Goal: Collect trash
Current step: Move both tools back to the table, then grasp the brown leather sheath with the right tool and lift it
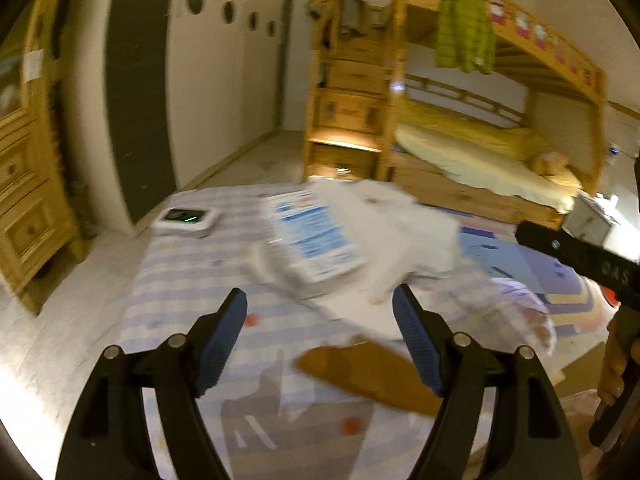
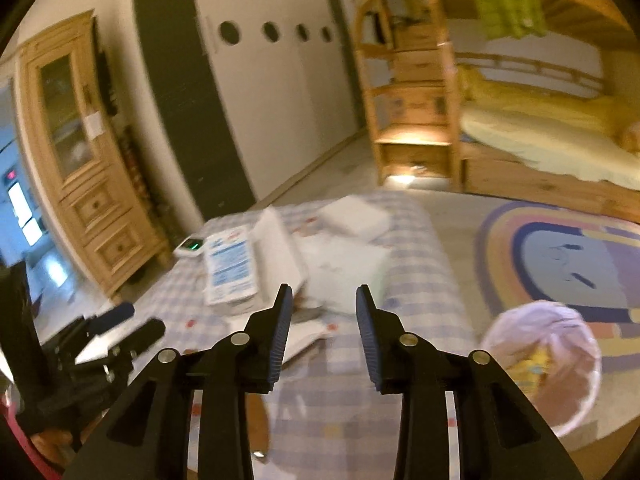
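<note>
A heap of trash lies on a checked cloth (image 1: 180,280): a white box with blue print (image 1: 312,236), white paper sheets (image 1: 396,232) and a brown cardboard piece (image 1: 368,376). My left gripper (image 1: 320,312) is open and empty, just short of the box and above the cardboard. In the right wrist view the same box (image 2: 232,268) and papers (image 2: 344,260) lie ahead of my right gripper (image 2: 324,312), which is open and empty. A bin lined with a white bag (image 2: 548,360) stands at the right, beside the cloth. The left gripper (image 2: 116,328) shows at the left.
A small white device with a green light (image 1: 188,218) sits at the cloth's far left corner. A wooden bunk bed (image 1: 480,152) with a green jacket (image 1: 464,32) stands behind. A wooden cabinet (image 2: 80,152) is at the left. A colourful round rug (image 2: 560,248) lies right.
</note>
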### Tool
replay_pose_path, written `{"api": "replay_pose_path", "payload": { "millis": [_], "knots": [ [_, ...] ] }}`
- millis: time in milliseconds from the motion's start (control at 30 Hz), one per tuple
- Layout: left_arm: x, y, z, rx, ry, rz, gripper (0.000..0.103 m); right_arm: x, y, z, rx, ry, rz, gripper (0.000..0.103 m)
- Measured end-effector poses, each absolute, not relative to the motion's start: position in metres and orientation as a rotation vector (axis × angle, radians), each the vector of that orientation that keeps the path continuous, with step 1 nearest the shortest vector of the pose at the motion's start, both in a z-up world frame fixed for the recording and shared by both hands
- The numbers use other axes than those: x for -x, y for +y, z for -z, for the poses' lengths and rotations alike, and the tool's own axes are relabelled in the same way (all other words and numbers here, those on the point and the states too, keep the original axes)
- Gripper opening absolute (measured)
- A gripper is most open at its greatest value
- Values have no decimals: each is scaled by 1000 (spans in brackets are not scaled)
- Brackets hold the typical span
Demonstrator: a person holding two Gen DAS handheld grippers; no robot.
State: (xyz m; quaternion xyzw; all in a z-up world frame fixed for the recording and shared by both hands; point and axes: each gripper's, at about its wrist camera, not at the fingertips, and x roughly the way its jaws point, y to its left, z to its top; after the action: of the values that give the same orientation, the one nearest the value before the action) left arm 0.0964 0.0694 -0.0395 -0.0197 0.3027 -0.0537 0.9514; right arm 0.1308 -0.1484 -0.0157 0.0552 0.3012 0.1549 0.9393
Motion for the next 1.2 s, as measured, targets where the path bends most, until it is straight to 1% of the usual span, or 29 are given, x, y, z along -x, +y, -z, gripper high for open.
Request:
{"api": "replay_pose_path", "payload": {
  "millis": [100,267,333,367,400,433,500,600,767,1000,1067,1133,1200],
  "knots": [
    [-95,95,43,44,633,53,73,-131,-129,29,-87,645,-392,35],
    [-90,121,48,32,643,-13,75,-131,-89,54,-11,755,-528,36],
    [-90,126,49,45,650,-22,75,-129,-77,60,28,779,-571,43],
    [-91,127,48,55,654,-20,75,-126,-72,63,43,791,-590,50],
    [-91,126,48,59,655,-19,75,-126,-68,65,52,802,-606,55],
    [-92,126,48,63,655,-18,75,-126,-64,67,62,813,-618,56],
    [-93,124,47,62,654,-11,77,-125,-59,72,77,833,-630,63],
    [-97,120,49,56,656,-7,78,-126,-51,80,110,863,-632,67],
    [-96,125,50,65,666,-23,78,-131,-41,91,165,899,-613,67],
    [-95,155,52,141,676,-73,78,-134,-20,101,318,867,-575,68],
    [-95,160,53,153,680,-81,78,-136,-20,102,308,876,-585,68],
    [-95,162,54,162,685,-82,78,-135,-22,101,309,873,-590,60],
    [-95,163,55,163,686,-81,78,-133,-25,97,299,864,-595,58]
  ]
}}
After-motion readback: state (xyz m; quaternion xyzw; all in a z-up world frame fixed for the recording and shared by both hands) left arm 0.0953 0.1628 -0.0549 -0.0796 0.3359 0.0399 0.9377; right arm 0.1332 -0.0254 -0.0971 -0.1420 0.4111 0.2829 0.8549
